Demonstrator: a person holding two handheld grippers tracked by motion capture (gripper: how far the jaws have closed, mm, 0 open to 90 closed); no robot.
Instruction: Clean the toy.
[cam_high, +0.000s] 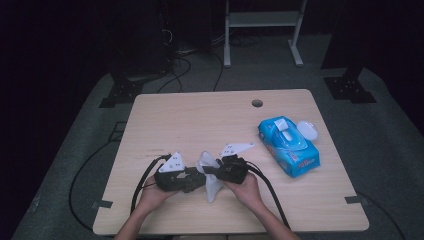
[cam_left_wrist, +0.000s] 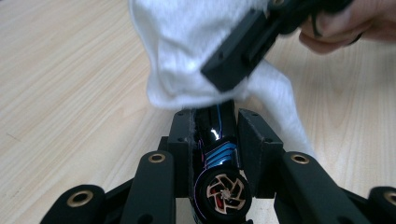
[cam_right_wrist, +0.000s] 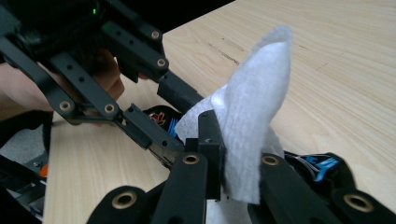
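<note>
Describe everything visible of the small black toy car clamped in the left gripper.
The small glossy black toy car looks like plastic, with blue stripes along its body and a black wheel with a copper-coloured spoked rim facing the camera. It sits lengthwise between the jaws of the left gripper, which press on both of its sides, held just above the light wooden table. Its far end is covered by the white wet wipe that the right gripper clamps.

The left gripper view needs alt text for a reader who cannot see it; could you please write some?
The left gripper grips a black toy car with blue stripes between its jaws, while the right gripper presses a white wipe against the car's far end above a wooden table.
</note>
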